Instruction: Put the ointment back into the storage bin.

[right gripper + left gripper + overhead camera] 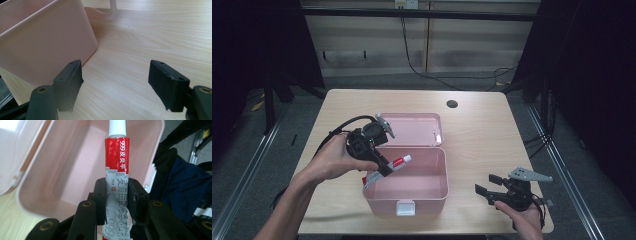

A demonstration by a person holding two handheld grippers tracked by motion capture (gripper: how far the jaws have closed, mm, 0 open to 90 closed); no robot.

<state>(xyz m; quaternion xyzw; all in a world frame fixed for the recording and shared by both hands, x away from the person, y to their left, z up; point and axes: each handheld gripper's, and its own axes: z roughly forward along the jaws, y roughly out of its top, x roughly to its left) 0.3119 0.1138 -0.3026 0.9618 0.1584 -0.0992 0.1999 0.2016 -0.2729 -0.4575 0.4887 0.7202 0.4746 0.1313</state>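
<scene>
One pink storage box (409,192) near the middle of the tabletop (482,135), with one hinged lid (412,129) laid open on its far side and one white latch (405,208) on its near wall. One red-and-silver ointment tube (388,168) with one white cap (117,127), over the left side of the box. Two hand-held grippers: left gripper (384,167), right gripper (484,186) at near right. Two black jaws on each, four counted in all. One round dark hole (452,104) at the far right of the tabletop.
</scene>
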